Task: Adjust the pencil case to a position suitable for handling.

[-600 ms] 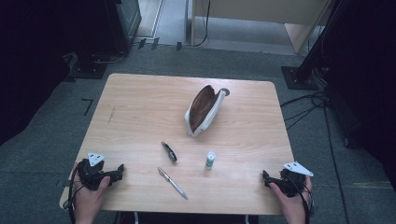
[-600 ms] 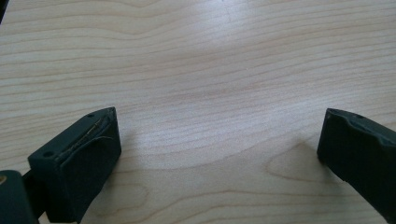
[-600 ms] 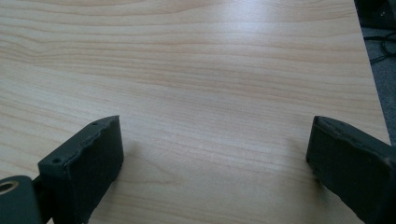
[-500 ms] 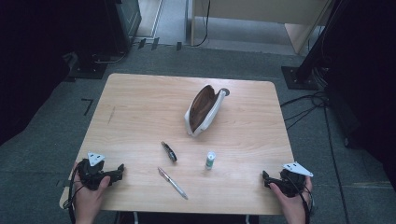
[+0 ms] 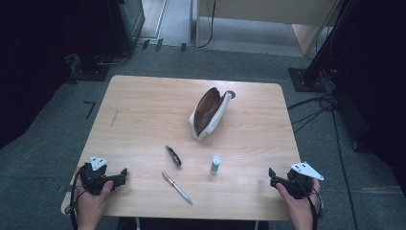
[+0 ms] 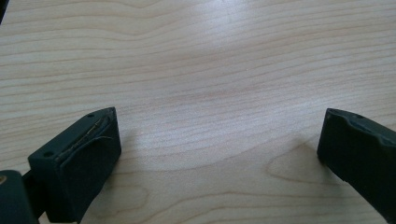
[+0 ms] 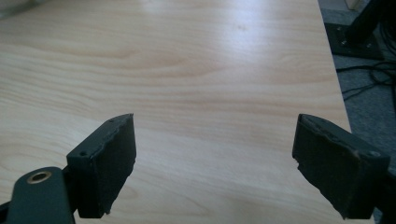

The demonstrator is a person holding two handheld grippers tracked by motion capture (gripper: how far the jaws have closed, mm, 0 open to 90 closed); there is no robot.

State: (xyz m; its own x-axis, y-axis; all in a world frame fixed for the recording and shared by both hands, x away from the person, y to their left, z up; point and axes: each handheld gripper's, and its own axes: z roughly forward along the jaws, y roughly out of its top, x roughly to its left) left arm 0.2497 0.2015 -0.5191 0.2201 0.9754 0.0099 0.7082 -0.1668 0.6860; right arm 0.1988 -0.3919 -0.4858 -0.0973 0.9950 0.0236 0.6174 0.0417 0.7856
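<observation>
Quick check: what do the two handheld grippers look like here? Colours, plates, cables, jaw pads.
Both are black. The left gripper carries a light grey three-cornered plate on top, and so does the right gripper; a dark cable trails from each toward the person. Up close, the left gripper has two blocky black jaws with flat pads, and the right gripper has jaws alike, pad edges frayed. Hands are bare, no gloves.

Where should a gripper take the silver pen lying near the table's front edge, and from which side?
Grip the silver pen mid-barrel, coming from above with the jaws across its width. It lies flat and diagonal on the table, so the jaws likely need turning to match.
</observation>
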